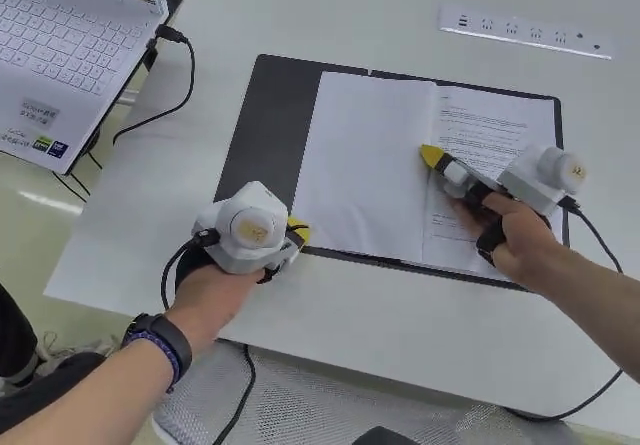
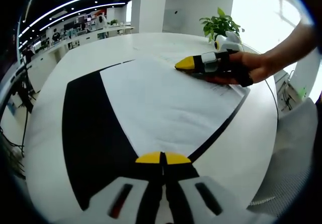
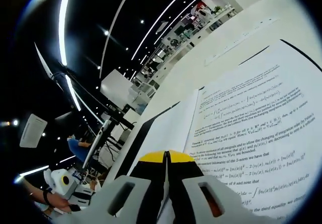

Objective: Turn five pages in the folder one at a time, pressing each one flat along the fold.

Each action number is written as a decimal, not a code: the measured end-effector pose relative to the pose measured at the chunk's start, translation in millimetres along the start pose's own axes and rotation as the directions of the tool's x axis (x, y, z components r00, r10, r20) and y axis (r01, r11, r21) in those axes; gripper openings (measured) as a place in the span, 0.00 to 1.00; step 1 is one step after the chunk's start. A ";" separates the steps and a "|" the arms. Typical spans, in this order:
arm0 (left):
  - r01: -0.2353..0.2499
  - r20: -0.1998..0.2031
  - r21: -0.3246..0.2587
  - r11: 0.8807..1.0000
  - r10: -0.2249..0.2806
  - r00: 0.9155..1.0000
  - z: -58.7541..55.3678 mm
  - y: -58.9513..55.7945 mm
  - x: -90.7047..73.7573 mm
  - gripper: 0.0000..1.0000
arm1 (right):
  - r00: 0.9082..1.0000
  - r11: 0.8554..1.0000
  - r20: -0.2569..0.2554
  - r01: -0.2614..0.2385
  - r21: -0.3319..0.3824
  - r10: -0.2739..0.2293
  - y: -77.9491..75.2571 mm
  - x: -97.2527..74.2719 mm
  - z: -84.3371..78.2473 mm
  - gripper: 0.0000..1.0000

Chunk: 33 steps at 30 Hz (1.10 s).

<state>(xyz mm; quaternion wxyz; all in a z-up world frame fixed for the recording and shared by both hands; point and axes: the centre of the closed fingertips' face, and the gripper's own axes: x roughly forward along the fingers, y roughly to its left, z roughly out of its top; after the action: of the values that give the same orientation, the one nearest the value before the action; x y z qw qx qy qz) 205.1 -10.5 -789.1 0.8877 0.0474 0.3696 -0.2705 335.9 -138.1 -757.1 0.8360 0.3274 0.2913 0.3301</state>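
A black folder (image 1: 262,125) lies open on the white table, a blank white page (image 1: 365,160) on its left half and a printed page (image 1: 490,130) on its right. My right gripper (image 1: 430,154) is shut, its yellow tips resting at the fold between the two pages; in its own view the gripper (image 3: 166,156) points along the printed page (image 3: 251,133). My left gripper (image 1: 297,232) is shut and sits at the folder's near left edge, its tips (image 2: 162,158) over the black cover (image 2: 85,128). The right gripper (image 2: 183,63) appears in that view on the white page (image 2: 156,103).
An open laptop (image 1: 70,35) with cables sits at the far left of the table. A white power strip (image 1: 525,31) lies beyond the folder at the back right. A potted plant (image 2: 220,25) stands far off. The table's near edge (image 1: 400,365) is close to my hands.
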 end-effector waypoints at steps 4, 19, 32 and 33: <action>0.000 0.000 0.001 1.000 0.000 1.000 -0.3 0.1 0.0 0.00 | 1.000 1.000 -0.015 -0.022 -0.004 0.022 5.7 -9.7 -10.8 0.00; 0.000 0.005 0.004 1.000 0.000 1.000 -1.1 0.4 -0.6 0.00 | 0.998 0.999 -0.047 -0.038 0.014 0.038 18.0 -31.7 -40.0 0.00; 0.000 0.004 0.008 1.000 0.000 1.000 -1.0 0.0 -1.2 0.00 | 0.996 0.999 -0.079 -0.048 0.012 0.048 27.2 -50.4 -63.4 0.00; -0.001 0.005 0.007 1.000 0.001 1.000 -1.0 0.0 -1.2 0.00 | 0.996 0.999 -0.080 -0.048 0.014 0.049 26.5 -51.3 -64.1 0.00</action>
<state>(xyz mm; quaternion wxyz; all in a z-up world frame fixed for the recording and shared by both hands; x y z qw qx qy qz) 203.7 -9.6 -789.0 0.8885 0.0502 0.3664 -0.2717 249.9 -138.4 -763.1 0.8133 0.3260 0.3188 0.3615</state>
